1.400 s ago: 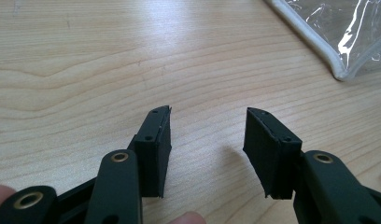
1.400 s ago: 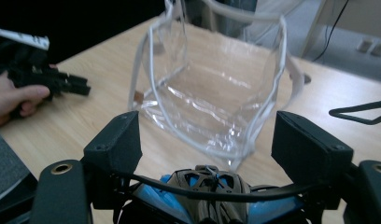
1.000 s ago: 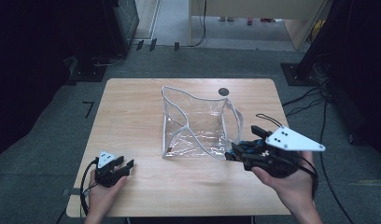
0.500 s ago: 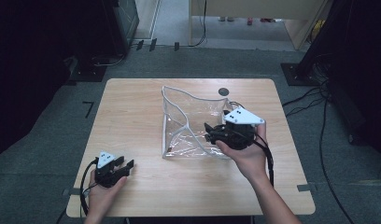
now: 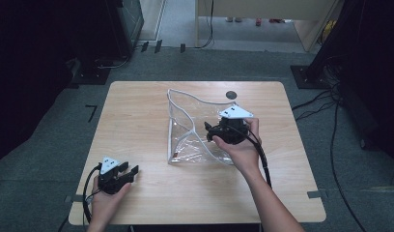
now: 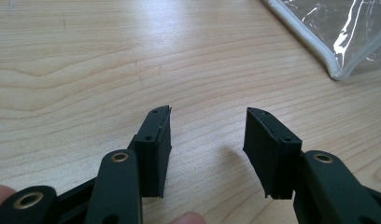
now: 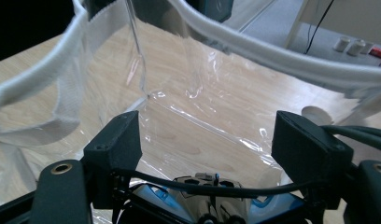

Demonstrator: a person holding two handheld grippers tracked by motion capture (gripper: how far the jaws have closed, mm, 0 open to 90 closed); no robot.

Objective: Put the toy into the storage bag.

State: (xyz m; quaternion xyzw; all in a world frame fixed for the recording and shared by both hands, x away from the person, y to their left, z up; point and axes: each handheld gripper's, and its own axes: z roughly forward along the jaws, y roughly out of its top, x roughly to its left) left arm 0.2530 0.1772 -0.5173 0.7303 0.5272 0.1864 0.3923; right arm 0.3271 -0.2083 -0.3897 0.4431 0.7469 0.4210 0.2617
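On wooden table [image 5: 137, 121], centre-right, stands a clear plastic bag [image 5: 195, 130] w/ white piping, mouth open upward. Right gripper [image 5: 209, 131] sits at bag's right side, jaws spread wide apart, reaching into the bag; right gripper view shows a shiny blue/silver object [image 7: 212, 205] low between the jaws, ID not clear. Left gripper [image 5: 129, 170] rests near table's front-left edge, well apart from bag, jaws open, nothing between them.

Left gripper [image 6: 207, 144]: black jaws, square ribbed pads, brass rivets, small screws. Right gripper [image 7: 207, 140]: same black build, thin black cable. Grey three-cornered plates on both. Forearms bare.
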